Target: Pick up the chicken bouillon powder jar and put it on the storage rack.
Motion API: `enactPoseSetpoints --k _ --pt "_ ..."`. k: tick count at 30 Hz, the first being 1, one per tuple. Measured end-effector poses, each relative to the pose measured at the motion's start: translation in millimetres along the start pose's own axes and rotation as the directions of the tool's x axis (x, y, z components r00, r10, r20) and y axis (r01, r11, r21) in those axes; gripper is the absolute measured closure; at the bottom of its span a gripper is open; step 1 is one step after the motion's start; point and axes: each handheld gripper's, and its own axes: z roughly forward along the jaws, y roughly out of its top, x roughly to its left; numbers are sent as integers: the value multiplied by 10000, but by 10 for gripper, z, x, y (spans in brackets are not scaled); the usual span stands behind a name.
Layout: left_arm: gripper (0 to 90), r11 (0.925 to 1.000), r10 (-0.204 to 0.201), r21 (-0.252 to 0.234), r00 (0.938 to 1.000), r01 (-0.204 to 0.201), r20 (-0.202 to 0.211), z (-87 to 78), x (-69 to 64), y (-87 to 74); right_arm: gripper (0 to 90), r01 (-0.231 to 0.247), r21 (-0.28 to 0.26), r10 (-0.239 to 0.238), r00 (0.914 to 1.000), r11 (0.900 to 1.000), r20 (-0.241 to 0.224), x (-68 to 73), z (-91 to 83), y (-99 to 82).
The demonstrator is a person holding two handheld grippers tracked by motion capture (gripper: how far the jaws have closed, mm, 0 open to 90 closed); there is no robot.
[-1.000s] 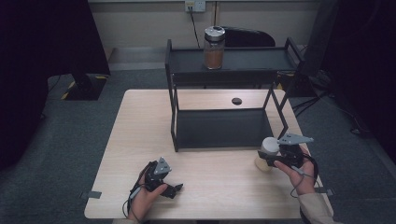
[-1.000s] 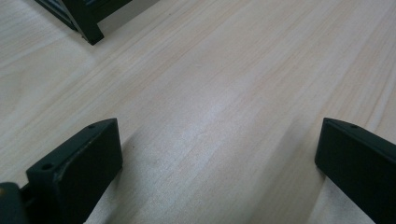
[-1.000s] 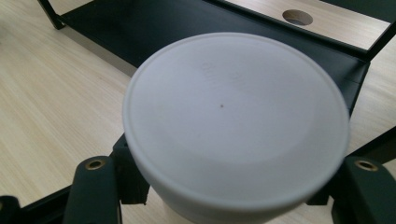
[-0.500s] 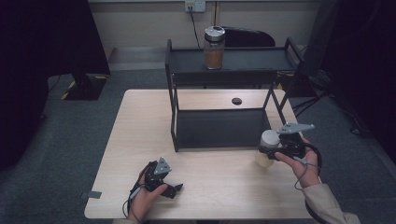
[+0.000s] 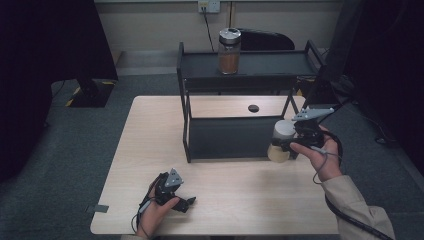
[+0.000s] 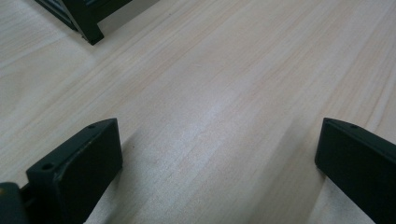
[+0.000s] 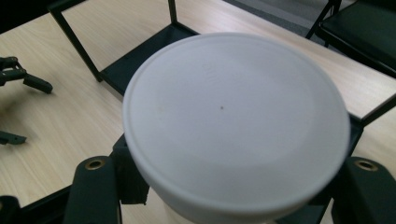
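A jar with a white lid (image 5: 283,129) and pale contents hangs in the air at the right end of the black two-level shelf rack (image 5: 240,65), with my right gripper (image 5: 286,145) shut on its body. In the right gripper view the round white lid (image 7: 236,121) spreads between the two jaws. A second jar with brown contents (image 5: 229,50) stands on the rack's top shelf. My left gripper (image 5: 186,202) rests on the table (image 5: 225,190) near the front left, open; its two black fingers (image 6: 77,165) stand wide apart over bare wood.
A small dark round object (image 5: 253,108) lies on the table behind the rack. The rack's lower shelf (image 5: 230,137) is bare. A black chair (image 5: 265,39) stands beyond the table, and the right gripper's cable (image 5: 350,215) runs along the sleeve.
My right gripper has lifted the white-lidded jar off the table and carried it up beside the rack's right end. The left gripper has stayed put.
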Motion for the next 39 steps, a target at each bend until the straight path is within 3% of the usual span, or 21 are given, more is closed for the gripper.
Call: enactPoseSetpoints --k 7,20,25,39 --pt "0 10000 -12 -6 10000 12 1 0 0 0 345 -17 -161 13 9996 9999 -292 -36 -66 254" --pt "0 10000 2 10 10000 -2 5 -1 2 3 345 310 -526 -321 9993 9981 -205 -52 -390 683" --pt "0 10000 -2 1 10000 2 3 -1 1 1 345 432 -420 -440 9989 9982 -186 -63 -488 857" --pt "0 10000 0 3 10000 0 2 -1 1 2 345 325 -740 -337 9993 9967 -154 -79 -625 1169"
